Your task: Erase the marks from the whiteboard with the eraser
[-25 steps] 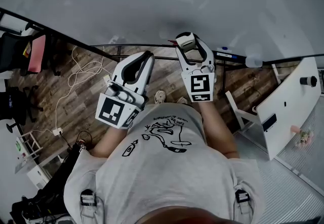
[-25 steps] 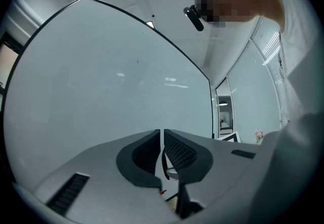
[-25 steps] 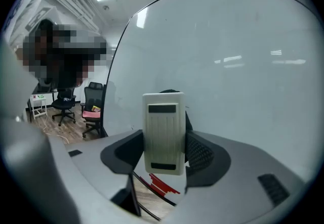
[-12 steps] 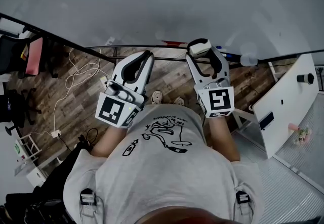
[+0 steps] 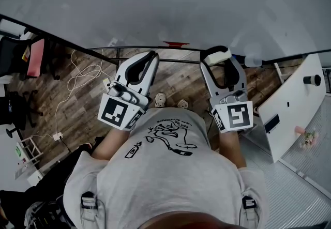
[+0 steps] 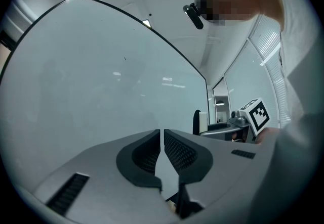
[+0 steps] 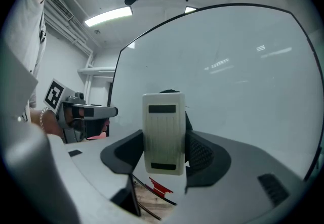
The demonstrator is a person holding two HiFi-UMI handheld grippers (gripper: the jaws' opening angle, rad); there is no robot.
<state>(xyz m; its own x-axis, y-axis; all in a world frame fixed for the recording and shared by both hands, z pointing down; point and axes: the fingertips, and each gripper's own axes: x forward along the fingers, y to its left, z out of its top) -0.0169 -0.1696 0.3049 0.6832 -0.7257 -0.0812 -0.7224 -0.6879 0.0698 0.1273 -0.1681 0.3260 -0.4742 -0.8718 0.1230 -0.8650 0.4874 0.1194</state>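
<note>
The whiteboard fills the upper part of the head view, and a small red mark sits at its lower edge. My right gripper is shut on a white eraser, held close to the board to the right of the mark. In the right gripper view the eraser stands upright between the jaws, with the red mark below it on the whiteboard. My left gripper is shut with nothing in it, its tips pointing at the board left of the mark.
A tray rail runs along the board's lower edge with a marker near its right end. Below lie a wood floor with a white cable, a chair at left, and a white cabinet at right.
My right gripper has carried the eraser to the right and a little down along the board's lower edge. The red mark has come into view. The left gripper has stayed put.
</note>
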